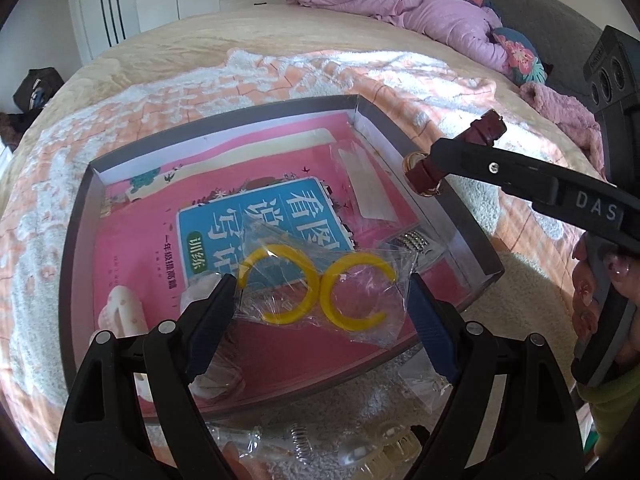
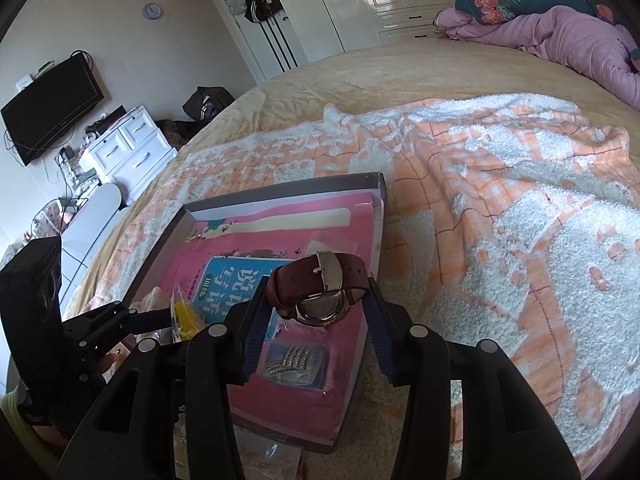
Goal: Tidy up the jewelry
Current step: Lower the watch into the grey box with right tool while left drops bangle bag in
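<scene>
A clear plastic bag with two yellow C-shaped hoops (image 1: 320, 292) is stretched between the pads of my left gripper (image 1: 322, 288), which is shut on it just above the grey shallow box (image 1: 224, 120). The box holds a pink book. From the right wrist view the same bag (image 2: 184, 316) shows at the left gripper's tip. My right gripper (image 2: 318, 284) is shut on a watch with a maroon strap (image 2: 320, 288), its round case hanging over the box (image 2: 280, 186). In the left wrist view the watch (image 1: 424, 172) hangs over the box's right wall.
Inside the box lie a small packet of silver beads (image 2: 294, 360), a clear flat bag (image 1: 368, 184) and a cream hair clip (image 1: 120, 308). On the fluffy orange-and-white blanket (image 2: 520, 220) in front of the box sit clear claw clips and small bags (image 1: 384, 452). A hand (image 1: 592, 292) holds the right gripper's handle.
</scene>
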A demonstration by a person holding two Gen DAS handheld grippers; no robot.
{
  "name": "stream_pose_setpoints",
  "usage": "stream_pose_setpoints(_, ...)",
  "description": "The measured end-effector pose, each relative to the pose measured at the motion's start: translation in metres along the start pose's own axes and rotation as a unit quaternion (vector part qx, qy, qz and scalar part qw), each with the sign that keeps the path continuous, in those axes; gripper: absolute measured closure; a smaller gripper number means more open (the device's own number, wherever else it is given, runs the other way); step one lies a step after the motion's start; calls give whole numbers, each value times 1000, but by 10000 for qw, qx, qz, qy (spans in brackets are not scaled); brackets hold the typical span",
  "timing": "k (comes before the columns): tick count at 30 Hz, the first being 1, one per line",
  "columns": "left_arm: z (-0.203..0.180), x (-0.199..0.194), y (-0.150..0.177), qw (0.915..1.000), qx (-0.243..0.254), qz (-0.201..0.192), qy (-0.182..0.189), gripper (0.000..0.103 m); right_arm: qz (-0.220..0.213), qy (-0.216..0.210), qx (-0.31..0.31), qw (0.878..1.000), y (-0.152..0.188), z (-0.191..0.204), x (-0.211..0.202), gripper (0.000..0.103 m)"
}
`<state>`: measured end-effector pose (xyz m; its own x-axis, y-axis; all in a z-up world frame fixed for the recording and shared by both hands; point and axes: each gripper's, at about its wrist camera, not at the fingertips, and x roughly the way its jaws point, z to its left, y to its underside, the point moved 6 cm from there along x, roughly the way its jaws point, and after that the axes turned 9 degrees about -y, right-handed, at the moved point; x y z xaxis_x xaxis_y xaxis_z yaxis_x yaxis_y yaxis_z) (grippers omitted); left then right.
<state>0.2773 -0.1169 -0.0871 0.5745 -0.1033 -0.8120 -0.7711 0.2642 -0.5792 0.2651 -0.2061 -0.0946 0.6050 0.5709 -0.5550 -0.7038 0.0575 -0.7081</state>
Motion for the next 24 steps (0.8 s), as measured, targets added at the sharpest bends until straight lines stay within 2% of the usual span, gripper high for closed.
stream_pose_setpoints(8, -2, 9, 4, 9999, -15, 123, 0, 26, 160, 136, -170, 9996, 5, 2, 10, 59)
stream_pose_setpoints(24, -4, 11, 4, 9999, -5, 136, 24, 26, 273, 119, -99, 9995, 11, 2, 11, 54)
